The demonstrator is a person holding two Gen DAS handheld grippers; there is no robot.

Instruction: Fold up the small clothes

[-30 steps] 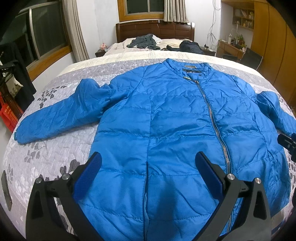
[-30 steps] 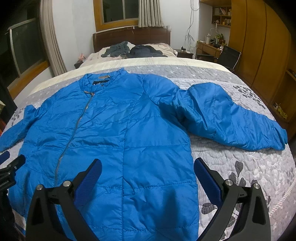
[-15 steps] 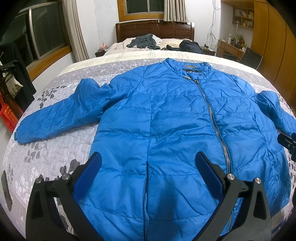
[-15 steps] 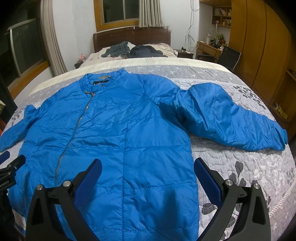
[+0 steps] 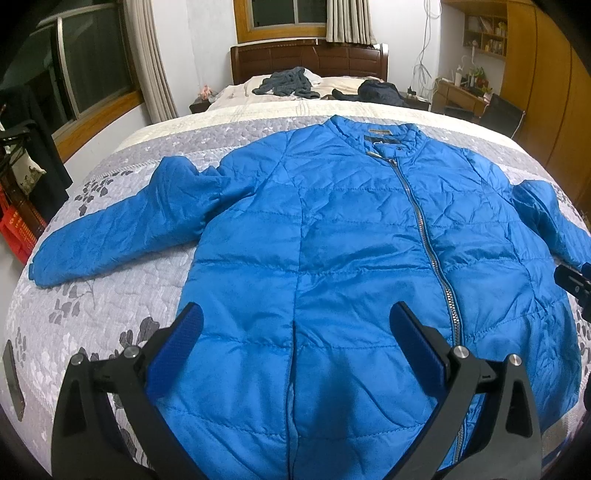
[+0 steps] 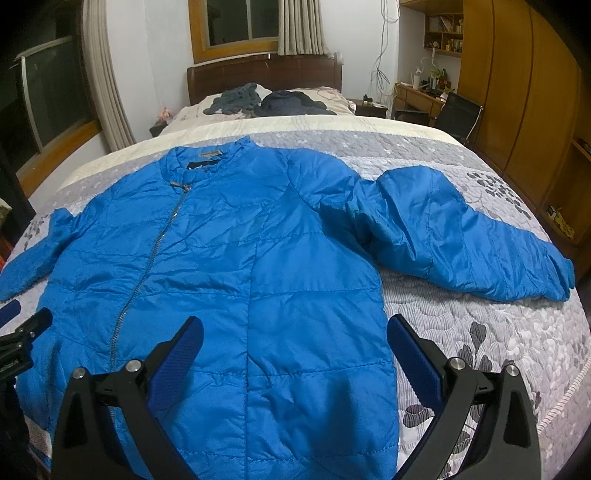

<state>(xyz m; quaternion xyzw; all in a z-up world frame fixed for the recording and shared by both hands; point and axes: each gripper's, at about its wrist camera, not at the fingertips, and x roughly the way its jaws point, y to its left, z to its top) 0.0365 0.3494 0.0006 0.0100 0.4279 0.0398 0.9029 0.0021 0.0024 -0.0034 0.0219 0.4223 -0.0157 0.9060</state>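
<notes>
Jacket (image 5: 332, 240) flat on bed (image 5: 110, 302); grippers above

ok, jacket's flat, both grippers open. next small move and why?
Probably reach the right gripper to the cuff of the outstretched right sleeve. The blue jacket lies zipped and spread on the bed, sleeves unfolded, and both grippers hang open, holding nothing.

Even indoor light from above falls on the bed (image 5: 110, 295), windows (image 6: 240, 18) dark, both views sharp, soft shadows near the bottom, heavy fisheye bending with black corners.
</notes>
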